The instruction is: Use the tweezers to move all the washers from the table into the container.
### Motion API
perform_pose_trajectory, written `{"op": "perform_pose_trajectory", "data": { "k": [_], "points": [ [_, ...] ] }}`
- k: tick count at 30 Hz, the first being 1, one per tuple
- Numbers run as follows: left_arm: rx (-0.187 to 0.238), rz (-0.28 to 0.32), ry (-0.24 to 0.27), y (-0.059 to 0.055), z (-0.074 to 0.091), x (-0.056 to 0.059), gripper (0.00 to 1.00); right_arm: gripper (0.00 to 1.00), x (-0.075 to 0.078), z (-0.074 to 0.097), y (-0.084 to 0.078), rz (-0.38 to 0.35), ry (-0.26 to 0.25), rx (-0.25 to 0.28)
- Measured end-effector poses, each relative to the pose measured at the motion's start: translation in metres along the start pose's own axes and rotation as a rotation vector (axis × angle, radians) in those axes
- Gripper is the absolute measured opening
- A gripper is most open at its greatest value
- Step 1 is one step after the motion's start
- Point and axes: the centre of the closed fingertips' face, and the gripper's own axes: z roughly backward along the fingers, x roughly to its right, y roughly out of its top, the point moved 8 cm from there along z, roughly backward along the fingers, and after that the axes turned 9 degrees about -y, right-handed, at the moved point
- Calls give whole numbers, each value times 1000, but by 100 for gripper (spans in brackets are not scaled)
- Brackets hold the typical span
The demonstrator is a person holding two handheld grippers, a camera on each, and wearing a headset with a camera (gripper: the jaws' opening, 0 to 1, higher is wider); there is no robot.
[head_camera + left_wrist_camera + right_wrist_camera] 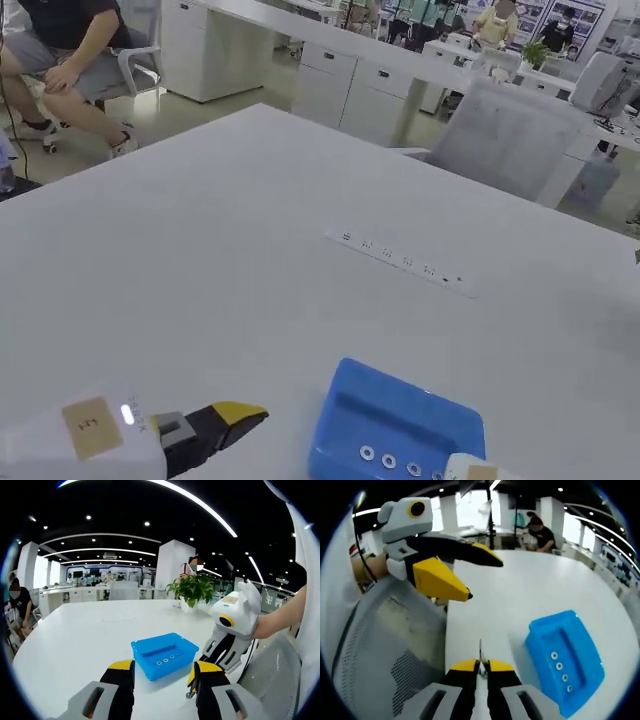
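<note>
our right fingers [465, 668] pinch the thin tweezers [480, 651], left fingers [120, 670] gape empty; a weak pinch could drop them beside the container [542, 632] at three o'clock.

This is looking like an open-plan office, with a person [70, 50] sitting beside rows of white desks [330, 75], a grey swivel chair [510, 135] standing at the white table [250, 250], a potted plant [192, 590] sitting on it, and recessed spotlights [145, 524] shining overhead.
</note>
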Motion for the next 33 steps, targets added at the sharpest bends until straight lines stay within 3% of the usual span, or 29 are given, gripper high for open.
{"op": "perform_pose_trajectory", "data": {
  "k": [10, 23, 27, 33],
  "points": [
    [3, -2, 5, 0, 1, -1, 45, 3, 7, 7, -1, -12, -8, -12],
    [21, 0, 15, 1, 3, -2, 45, 3, 56, 39, 39, -122, -75, 131],
    [32, 6, 8, 2, 3, -2, 46, 3, 74, 42, 43, -99, -114, 140],
    [27, 2, 10, 1, 3, -2, 46, 3, 104, 35, 43, -142, -166, 146]
  ]
}}
